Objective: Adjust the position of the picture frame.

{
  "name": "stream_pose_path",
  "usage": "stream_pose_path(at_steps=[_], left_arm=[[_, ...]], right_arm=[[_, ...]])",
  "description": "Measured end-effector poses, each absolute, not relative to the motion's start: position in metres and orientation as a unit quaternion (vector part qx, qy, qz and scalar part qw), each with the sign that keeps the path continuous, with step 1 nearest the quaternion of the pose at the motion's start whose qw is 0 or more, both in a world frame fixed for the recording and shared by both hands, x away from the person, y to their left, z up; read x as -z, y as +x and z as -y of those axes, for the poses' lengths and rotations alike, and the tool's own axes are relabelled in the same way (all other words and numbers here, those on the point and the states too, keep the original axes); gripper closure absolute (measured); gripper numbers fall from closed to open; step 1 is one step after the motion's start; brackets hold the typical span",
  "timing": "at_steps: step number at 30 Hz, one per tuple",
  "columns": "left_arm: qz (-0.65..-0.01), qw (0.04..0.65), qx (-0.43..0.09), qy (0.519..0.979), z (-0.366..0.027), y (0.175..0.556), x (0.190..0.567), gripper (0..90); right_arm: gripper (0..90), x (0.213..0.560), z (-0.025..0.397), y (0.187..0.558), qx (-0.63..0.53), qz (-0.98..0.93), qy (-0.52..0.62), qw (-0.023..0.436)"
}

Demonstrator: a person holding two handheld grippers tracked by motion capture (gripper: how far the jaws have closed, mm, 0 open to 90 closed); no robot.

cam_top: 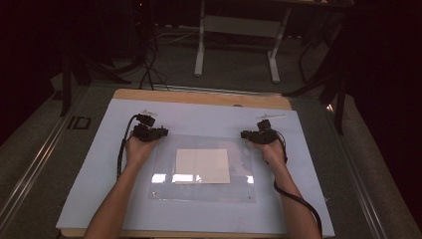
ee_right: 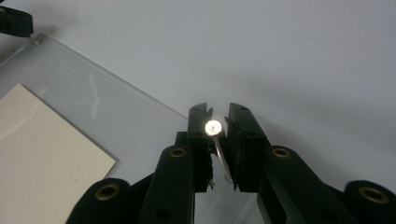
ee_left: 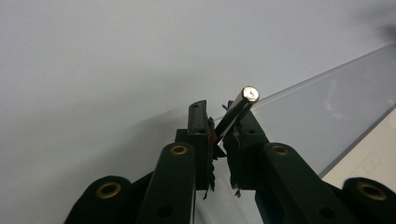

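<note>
- left gripper [ee_left: 219, 122] clamped on a metal pin [ee_left: 238, 108] at the far left corner of the clear sheet [cam_top: 164, 186]; pin sits tilted, could jam or slip out.
- right gripper [ee_right: 218, 122] clamped on its pin [ee_right: 213, 127] at the far right corner; grip looks thin.
- card [cam_top: 202, 166] lies loose mid-sheet; a nudge shifts it.

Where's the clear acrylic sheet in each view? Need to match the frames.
High view: clear acrylic sheet at mat centre, between both grippers.
Left gripper view: right side, beyond the jaws.
Right gripper view: left side.
Shared landmark: cream paper under it.
</note>
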State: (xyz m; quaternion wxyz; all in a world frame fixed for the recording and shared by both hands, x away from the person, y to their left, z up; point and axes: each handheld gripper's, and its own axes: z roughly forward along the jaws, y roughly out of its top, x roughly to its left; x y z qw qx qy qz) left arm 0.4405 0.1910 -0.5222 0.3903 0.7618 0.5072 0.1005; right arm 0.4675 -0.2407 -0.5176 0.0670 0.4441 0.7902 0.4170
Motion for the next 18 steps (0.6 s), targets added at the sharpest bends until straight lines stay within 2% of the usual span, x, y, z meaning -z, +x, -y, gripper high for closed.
stream_pose_path(at_steps=[18], left_arm=[[-0.500, 0.392, -0.108, 0.764, -0.1911, 0.4365, 0.5231, 80.5]], right_arm=[[78.7, 0.5252, 0.2426, 0.4667, -0.433, -0.782, 0.443, 0.063]])
